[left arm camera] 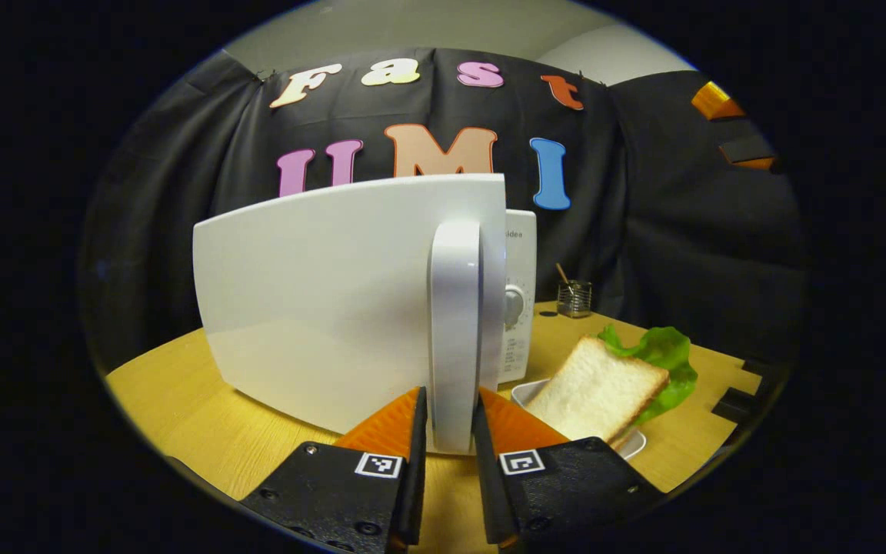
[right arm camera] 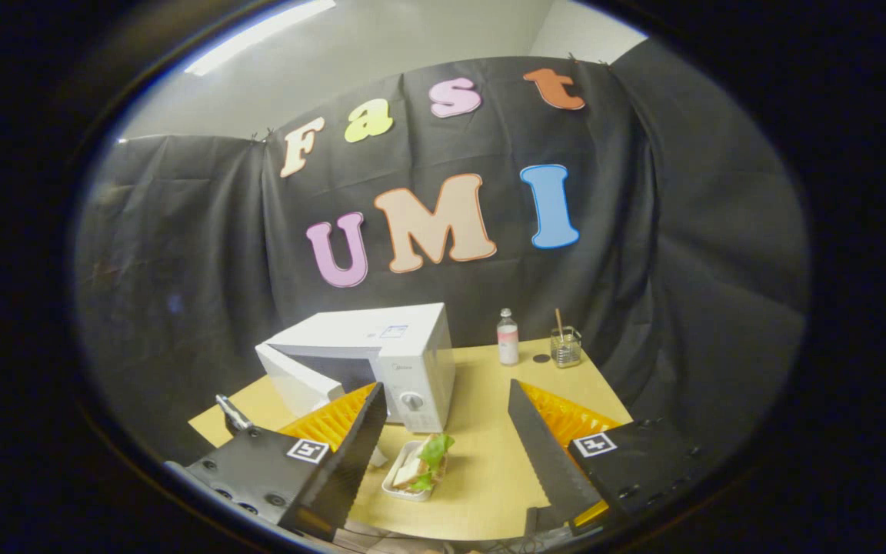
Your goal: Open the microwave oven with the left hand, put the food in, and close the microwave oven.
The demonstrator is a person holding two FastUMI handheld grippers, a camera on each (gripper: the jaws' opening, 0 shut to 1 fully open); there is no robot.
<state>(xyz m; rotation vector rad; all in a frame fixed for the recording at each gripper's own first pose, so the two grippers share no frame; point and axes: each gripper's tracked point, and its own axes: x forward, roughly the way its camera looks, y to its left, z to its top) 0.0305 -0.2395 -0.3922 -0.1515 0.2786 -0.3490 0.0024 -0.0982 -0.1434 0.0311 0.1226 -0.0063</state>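
The white microwave (right arm camera: 389, 346) stands on the round wooden table (right arm camera: 481, 462) with its door (left arm camera: 320, 308) swung partly open. In the left gripper view the door's upright white handle (left arm camera: 454, 308) sits between my left gripper's (left arm camera: 451, 419) orange fingers (left arm camera: 393, 419), which press on it from both sides. The food is a bread slice (left arm camera: 597, 388) with lettuce (left arm camera: 662, 354) on a small white tray (right arm camera: 416, 471) in front of the microwave. My right gripper (right arm camera: 451, 446) hangs open high above the table, with nothing between its fingers.
A small bottle (right arm camera: 507, 337) and a glass (right arm camera: 566, 346) holding a stick stand at the back of the table, right of the microwave. The control panel with its dial (left arm camera: 514, 306) shows beside the open door. Black cloth walls close in behind.
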